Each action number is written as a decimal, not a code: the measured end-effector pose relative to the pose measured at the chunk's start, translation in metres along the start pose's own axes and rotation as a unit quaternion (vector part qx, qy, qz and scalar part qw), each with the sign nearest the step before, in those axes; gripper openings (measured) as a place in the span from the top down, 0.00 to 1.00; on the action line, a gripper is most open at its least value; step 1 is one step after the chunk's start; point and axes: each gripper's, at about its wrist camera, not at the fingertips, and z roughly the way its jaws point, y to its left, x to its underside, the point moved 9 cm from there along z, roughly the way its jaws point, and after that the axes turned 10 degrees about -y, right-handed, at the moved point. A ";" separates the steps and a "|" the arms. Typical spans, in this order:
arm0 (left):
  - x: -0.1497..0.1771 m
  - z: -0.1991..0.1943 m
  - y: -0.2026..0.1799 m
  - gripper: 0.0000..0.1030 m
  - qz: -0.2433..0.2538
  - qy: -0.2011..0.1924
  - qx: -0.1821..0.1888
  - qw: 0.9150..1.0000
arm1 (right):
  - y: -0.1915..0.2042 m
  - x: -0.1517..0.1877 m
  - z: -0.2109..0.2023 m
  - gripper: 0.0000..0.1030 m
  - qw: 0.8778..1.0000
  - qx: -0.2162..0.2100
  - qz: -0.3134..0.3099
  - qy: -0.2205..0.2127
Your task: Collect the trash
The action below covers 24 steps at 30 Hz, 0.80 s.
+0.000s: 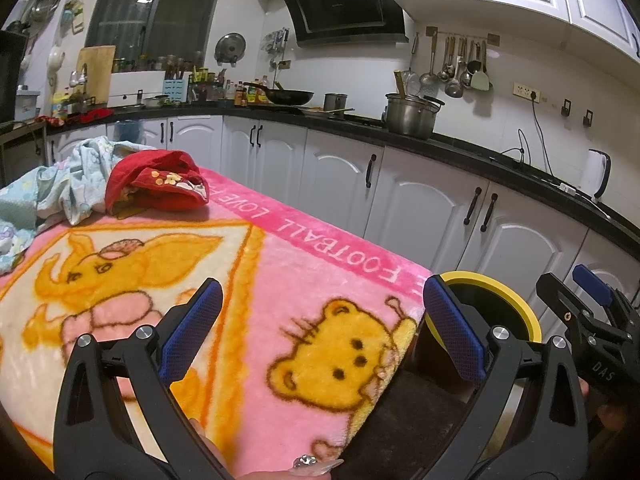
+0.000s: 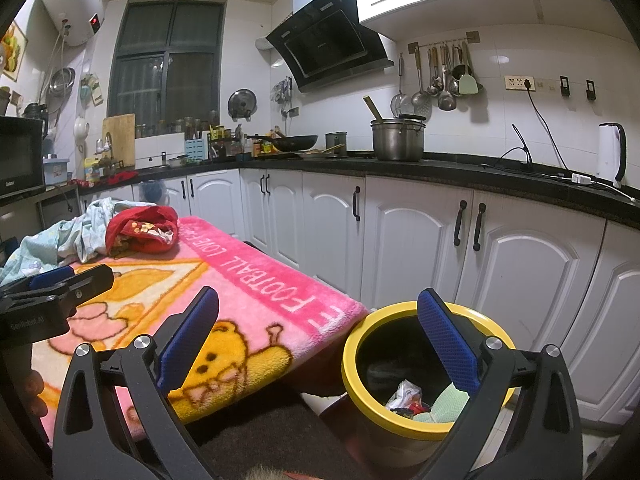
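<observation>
A yellow-rimmed bin (image 2: 354,344) stands on the floor at the right end of the table; it also shows in the left wrist view (image 1: 532,316). Inside it lie a crumpled white wrapper (image 2: 406,394), a pale green cloth (image 2: 446,404) and small red scraps. My right gripper (image 2: 320,344) is open and empty, its right finger over the bin's mouth. My left gripper (image 1: 322,330) is open and empty above the pink cartoon blanket (image 1: 280,264) that covers the table. The right gripper also shows at the right edge of the left wrist view (image 1: 584,300).
A red cloth (image 1: 160,180) and a light blue cloth (image 1: 72,184) lie heaped at the table's far end. White cabinets (image 2: 440,232) under a black counter run along the back and right. A steel pot (image 2: 396,140), a wok (image 2: 294,142) and a kettle (image 2: 610,152) stand on the counter.
</observation>
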 end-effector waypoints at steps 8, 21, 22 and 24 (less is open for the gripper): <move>-0.003 0.000 0.007 0.10 -0.002 0.001 -0.005 1.000 | -0.001 0.003 0.000 0.06 1.000 0.000 0.000 0.003; 0.005 0.004 0.027 0.10 -0.021 0.020 -0.017 0.999 | 0.004 0.013 0.005 0.06 1.000 -0.011 -0.002 0.022; 0.003 0.002 0.044 0.10 -0.028 0.028 -0.032 0.999 | 0.011 0.010 0.011 0.06 0.999 -0.024 -0.006 0.027; 0.001 -0.004 0.080 0.10 -0.050 0.041 -0.063 0.996 | 0.034 0.004 0.023 0.06 0.998 -0.054 -0.015 0.041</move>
